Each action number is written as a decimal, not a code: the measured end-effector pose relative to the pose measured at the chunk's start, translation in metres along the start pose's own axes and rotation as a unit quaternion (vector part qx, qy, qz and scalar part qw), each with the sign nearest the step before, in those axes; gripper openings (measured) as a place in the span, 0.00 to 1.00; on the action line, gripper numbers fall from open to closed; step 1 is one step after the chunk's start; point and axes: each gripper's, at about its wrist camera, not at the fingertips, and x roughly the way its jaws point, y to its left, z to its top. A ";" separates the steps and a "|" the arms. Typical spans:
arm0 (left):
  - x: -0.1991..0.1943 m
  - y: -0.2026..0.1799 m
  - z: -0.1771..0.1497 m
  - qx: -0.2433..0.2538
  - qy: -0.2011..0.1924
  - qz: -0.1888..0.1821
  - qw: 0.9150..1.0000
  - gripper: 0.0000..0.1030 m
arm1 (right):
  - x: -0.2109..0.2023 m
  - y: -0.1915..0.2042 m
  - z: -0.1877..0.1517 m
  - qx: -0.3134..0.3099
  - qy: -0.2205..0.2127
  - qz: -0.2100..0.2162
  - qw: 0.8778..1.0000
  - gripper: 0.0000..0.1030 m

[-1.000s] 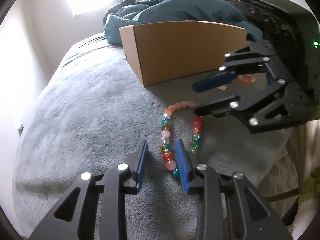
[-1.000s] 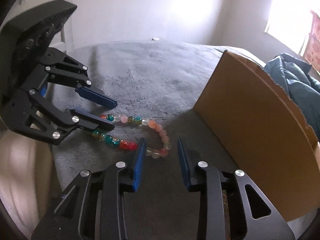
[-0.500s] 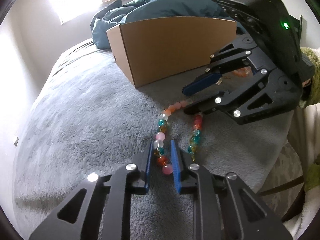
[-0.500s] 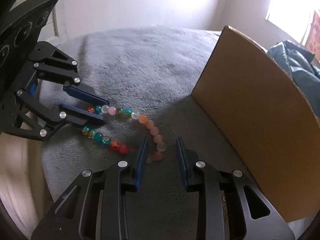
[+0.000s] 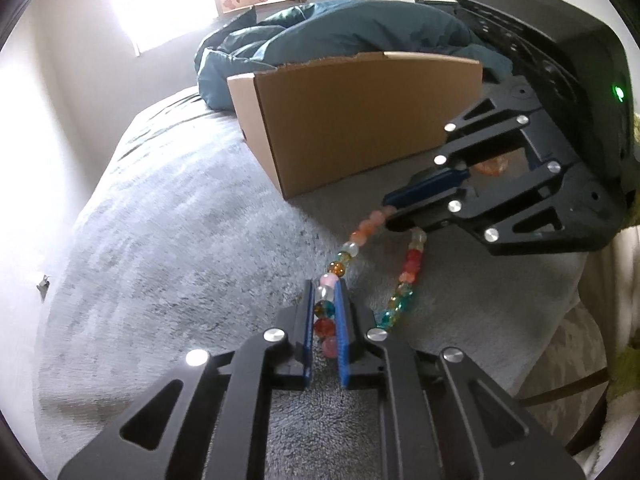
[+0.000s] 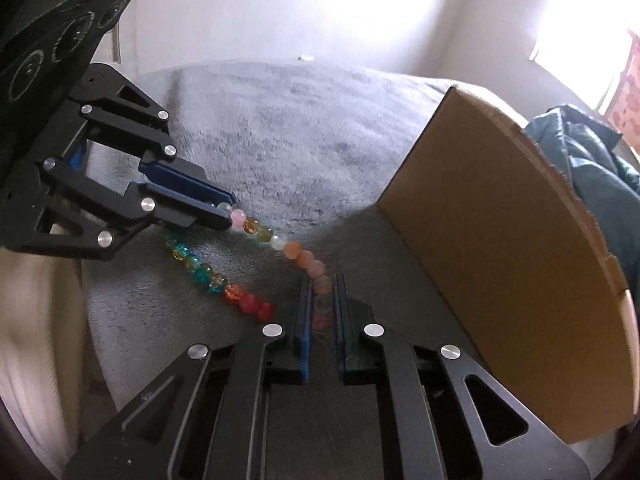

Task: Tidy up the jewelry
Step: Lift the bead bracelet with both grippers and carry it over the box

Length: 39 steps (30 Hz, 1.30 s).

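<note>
A loop of coloured beads [image 5: 410, 266] lies on a grey plush blanket [image 5: 180, 240]. In the left wrist view my left gripper [image 5: 325, 292] is closing, and its blue pads press on the loop's near end, with teal and red beads between them. My right gripper [image 5: 390, 210] bites the far end by the peach beads. In the right wrist view the right gripper [image 6: 321, 284] is closing with its pads on peach beads of the bead loop [image 6: 248, 302]. The left gripper [image 6: 228, 210] grips the other end there.
A brown cardboard box [image 5: 360, 120] stands on the blanket just beyond the beads, seen as a tall wall [image 6: 500, 232] at the right. A teal duvet [image 5: 340, 28] is piled behind it. A small orange item [image 5: 490, 166] lies behind the right gripper.
Both grippers' jaws have narrowed from wide apart onto the bead loop, one at each end. The loop has been drawn longer and straighter between them.
</note>
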 end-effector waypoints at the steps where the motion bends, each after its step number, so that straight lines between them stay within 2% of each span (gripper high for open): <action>1: -0.004 0.000 0.003 -0.001 -0.003 0.001 1.000 0.09 | -0.003 0.001 0.000 0.001 -0.004 -0.003 1.000 0.07; 5: -0.018 -0.003 0.017 -0.001 -0.012 0.008 1.000 0.09 | -0.030 -0.001 0.002 0.004 -0.030 -0.020 0.999 0.07; 15: -0.067 -0.018 0.079 0.021 -0.082 0.032 0.996 0.09 | -0.101 -0.030 0.008 0.052 -0.107 -0.066 0.991 0.07; 21: -0.078 -0.024 0.137 0.039 -0.129 0.035 0.990 0.09 | -0.129 -0.076 0.020 0.094 -0.137 -0.095 0.982 0.07; 25: -0.070 -0.014 0.182 0.028 -0.139 0.023 0.990 0.09 | -0.137 -0.118 0.031 0.133 -0.136 -0.091 0.977 0.07; 29: -0.041 0.003 0.222 0.001 -0.117 0.005 0.993 0.09 | -0.116 -0.165 0.042 0.178 -0.101 -0.065 0.977 0.07; 31: -0.018 0.012 0.235 -0.010 -0.089 0.005 0.996 0.09 | -0.098 -0.184 0.046 0.199 -0.076 -0.047 0.976 0.07; 35: 0.025 0.019 0.243 -0.009 -0.032 0.021 0.999 0.09 | -0.058 -0.202 0.048 0.230 -0.022 -0.014 0.973 0.07; 39: 0.065 0.020 0.238 0.004 0.025 0.042 0.999 0.09 | -0.015 -0.216 0.046 0.259 0.032 0.020 0.965 0.07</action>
